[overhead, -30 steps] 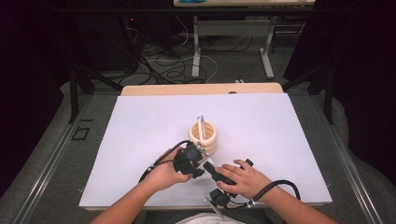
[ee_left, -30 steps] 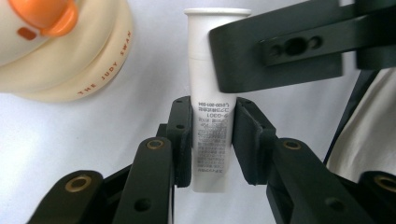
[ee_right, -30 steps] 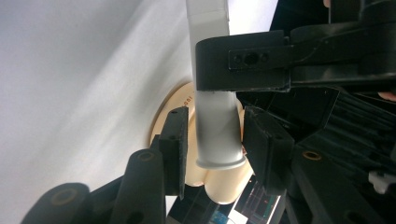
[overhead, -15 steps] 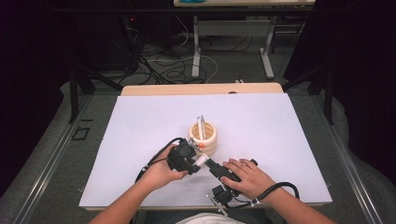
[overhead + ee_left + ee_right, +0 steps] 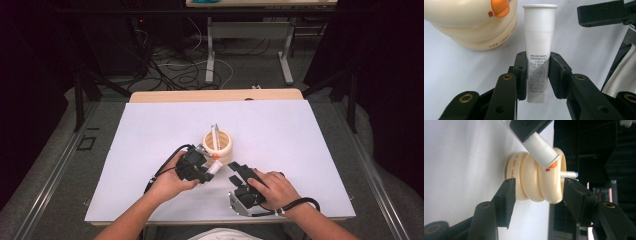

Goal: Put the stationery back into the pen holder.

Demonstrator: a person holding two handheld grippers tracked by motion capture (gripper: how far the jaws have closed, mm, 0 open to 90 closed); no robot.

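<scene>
White table (image 5: 310,150) stands on grey floor (image 5: 60,165); cables (image 5: 175,65) behind.

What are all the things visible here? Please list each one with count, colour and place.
Cup: one, cream with an orange spot, ribbed, mid-table; something thin stands inside.
Tube: one, white, held beside the cup.
Sheet: one, white, covering the table.
Table: one, wooden, far edge showing.
Cables: several, on the floor beyond.
Left gripper: one, black, jaws shut on the tube.
Right gripper: one, black, jaws open around the cup.
Hands: two, near table edge.
</scene>
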